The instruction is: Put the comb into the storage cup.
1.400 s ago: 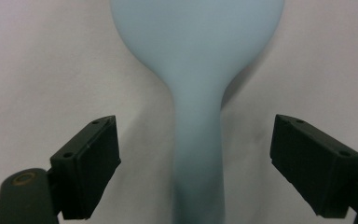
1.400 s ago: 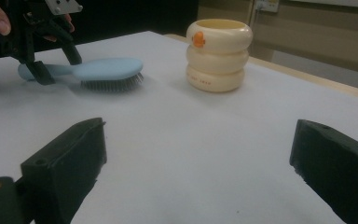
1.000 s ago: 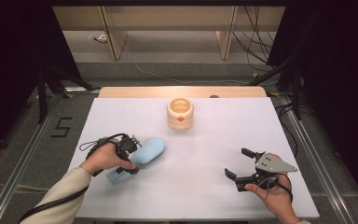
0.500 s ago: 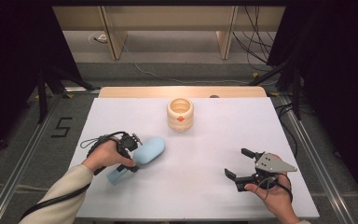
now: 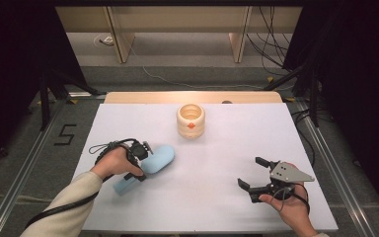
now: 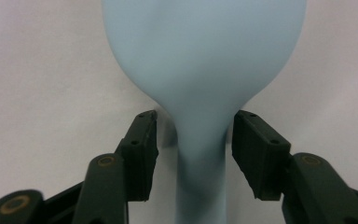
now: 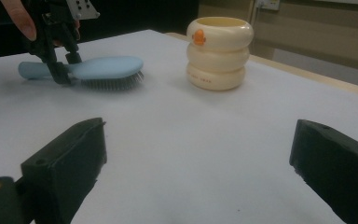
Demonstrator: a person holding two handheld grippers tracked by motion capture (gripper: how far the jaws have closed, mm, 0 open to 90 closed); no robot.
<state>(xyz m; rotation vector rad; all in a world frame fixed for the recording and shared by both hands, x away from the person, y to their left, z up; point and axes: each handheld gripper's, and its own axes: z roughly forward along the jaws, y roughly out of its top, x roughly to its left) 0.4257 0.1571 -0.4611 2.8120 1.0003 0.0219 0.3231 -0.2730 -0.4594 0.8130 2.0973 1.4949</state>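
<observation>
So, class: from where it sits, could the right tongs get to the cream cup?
Probably yes: the right tongs stand open, and bare white table lies between them and the cream cup.

We see a cream holder of three stacked rings with an orange mark on its side, standing upright on the white table near the far edge. Past the table lie cables on the floor, where a "5" is marked at left.
</observation>
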